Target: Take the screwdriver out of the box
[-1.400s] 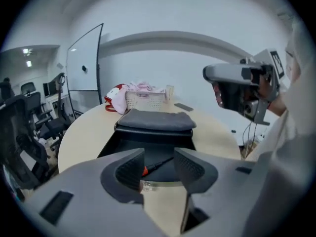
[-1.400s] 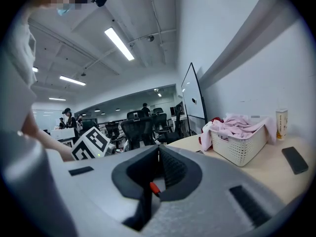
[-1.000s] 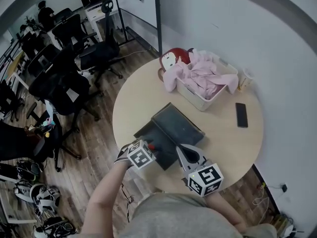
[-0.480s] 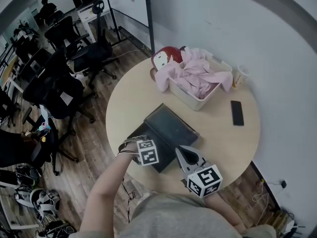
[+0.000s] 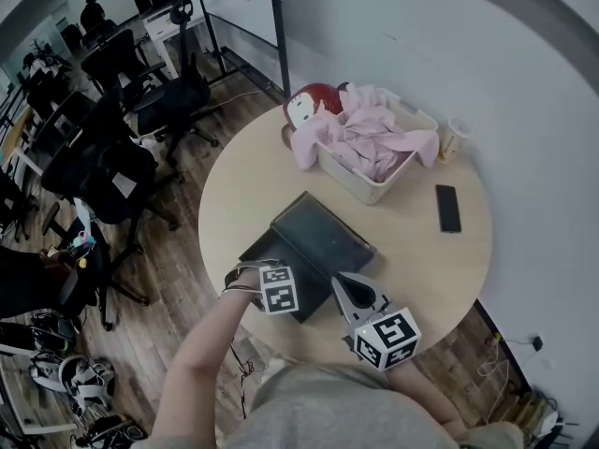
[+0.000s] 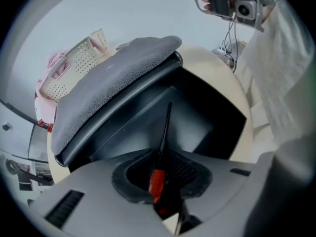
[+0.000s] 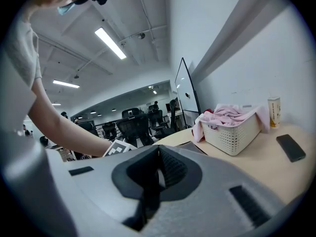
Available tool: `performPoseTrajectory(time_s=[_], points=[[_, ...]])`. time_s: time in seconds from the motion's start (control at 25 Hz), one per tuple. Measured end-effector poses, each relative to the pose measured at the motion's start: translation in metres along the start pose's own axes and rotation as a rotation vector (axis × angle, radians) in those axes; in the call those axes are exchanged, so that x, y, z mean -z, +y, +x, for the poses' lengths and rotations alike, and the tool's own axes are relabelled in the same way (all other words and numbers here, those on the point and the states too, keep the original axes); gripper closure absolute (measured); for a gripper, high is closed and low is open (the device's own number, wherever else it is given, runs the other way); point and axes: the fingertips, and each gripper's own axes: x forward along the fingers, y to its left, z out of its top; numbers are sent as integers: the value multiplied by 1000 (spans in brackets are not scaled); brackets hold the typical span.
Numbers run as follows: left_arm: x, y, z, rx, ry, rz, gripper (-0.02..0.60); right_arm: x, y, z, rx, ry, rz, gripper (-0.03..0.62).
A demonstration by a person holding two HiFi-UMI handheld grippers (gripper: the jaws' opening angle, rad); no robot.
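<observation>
Red-handled screwdriver (image 6: 157, 181), lying in the black box (image 6: 207, 127), is being grasped by the left gripper's (image 6: 163, 163) closing jaws — next, lift it clear.

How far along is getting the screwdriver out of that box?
Done: the box is open and the left gripper is down inside it. In hand: its jaws are closing with the red handle of the screwdriver between them. Left: lifting the screwdriver clear, since its shaft is not yet out of the box. The right gripper waits beside, shut and empty.
</observation>
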Motion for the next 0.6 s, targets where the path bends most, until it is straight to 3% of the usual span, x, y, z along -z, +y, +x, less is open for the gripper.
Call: performPoseTrajectory(time_s=[0.24,0.6], points=[[-3,3,-5,-46,-17,28,531,2,6,-3,3,-1,-3,594],[-2,2,-37,-137,-13,147,531,0,26,-12,10,-14,-11,594]])
